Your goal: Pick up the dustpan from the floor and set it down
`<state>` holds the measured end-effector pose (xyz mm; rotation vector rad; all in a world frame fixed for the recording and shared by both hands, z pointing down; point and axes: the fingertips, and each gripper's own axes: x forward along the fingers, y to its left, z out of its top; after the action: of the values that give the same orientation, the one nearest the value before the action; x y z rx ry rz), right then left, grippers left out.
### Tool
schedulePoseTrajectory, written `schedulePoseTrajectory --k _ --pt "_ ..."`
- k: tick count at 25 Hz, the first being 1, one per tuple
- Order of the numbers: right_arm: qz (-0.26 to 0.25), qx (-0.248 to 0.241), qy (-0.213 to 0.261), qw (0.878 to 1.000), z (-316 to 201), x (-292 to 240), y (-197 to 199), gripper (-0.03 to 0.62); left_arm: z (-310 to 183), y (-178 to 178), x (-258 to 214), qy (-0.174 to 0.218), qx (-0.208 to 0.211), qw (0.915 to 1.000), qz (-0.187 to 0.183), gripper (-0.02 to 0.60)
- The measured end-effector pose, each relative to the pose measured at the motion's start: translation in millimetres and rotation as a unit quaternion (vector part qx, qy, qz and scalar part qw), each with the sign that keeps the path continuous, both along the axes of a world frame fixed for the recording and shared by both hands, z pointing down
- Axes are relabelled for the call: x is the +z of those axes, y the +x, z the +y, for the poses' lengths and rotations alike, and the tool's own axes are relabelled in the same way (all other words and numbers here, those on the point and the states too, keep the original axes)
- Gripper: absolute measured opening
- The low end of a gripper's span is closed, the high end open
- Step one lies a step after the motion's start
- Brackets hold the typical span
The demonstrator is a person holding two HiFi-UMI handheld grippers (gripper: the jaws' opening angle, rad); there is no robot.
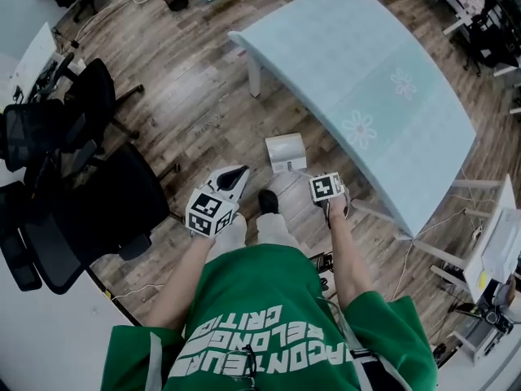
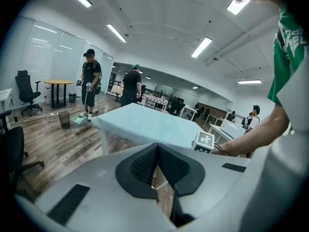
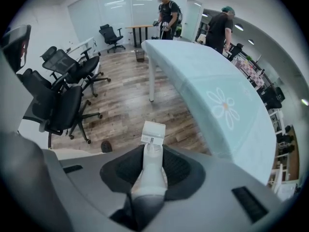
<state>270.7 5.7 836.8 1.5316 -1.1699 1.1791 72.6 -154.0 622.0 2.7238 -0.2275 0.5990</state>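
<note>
Beside table point(image 1: 358, 63) | right hand-held gripper point(image 3: 153, 153) clamps dustpan point(image 3: 152, 131) | possibly off floor point(image 1: 195, 96)

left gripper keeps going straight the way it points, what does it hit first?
Probably the cloth-covered table: the left gripper, shut and empty, points at its near edge. Nothing shows between them. Depth is unclear; it might pass under the edge.

Head camera steeply down; 2 gripper cameras toward shared table point(image 1: 366, 63)

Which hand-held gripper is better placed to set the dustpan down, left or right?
Right. The right hand-held gripper grips the dustpan by its handle, pointing down at the floor. The left hand-held gripper is shut on nothing.
</note>
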Motion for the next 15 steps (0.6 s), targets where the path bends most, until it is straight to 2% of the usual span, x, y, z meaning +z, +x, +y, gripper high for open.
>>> schedulePoseTrajectory --k 15 --pt "-0.013 -0.029 -0.026 0.999 -45.3 40.6 2.4 0.117 -17.6 -34.1 16.2 -0.014 -0.066 0.9975 -0.017 0.002"
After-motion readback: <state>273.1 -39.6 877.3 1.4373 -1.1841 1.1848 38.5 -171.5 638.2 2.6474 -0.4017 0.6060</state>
